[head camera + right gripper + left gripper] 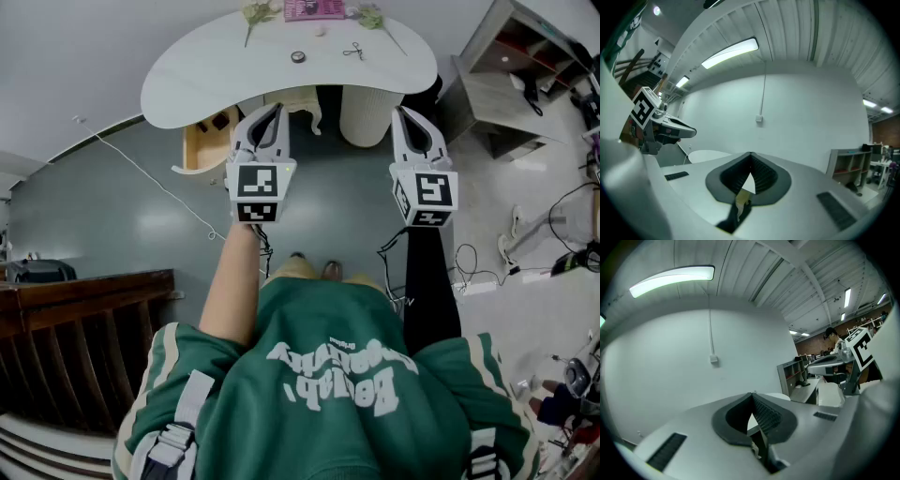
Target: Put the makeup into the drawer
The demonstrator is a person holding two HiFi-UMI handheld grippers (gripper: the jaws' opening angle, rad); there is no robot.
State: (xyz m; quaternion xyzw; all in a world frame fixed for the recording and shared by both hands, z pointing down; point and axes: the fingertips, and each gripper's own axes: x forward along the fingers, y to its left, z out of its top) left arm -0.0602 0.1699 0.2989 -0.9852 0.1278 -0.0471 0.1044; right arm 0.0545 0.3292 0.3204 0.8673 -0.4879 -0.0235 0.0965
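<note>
A white curved table [206,75] stands ahead of me in the head view. On it lie a small round dark compact [298,56], a scissor-like tool [353,50] and a tiny pale item [320,31]. Under the table's left end a wooden drawer [190,150] stands pulled out, with small dark items inside. My left gripper [272,112] is held level short of the table, beside the drawer, shut and empty. My right gripper [405,114] hovers level before the table's white pedestal, also shut with nothing in it. Both gripper views look over closed jaws at a bare wall.
Flower stems [258,14] and a pink booklet [314,9] lie at the table's far edge. A grey shelf unit [525,66] stands to the right, with cables and gear [572,253] on the floor. A dark wooden railing [84,300] is on the left. A thin cable [141,173] crosses the floor.
</note>
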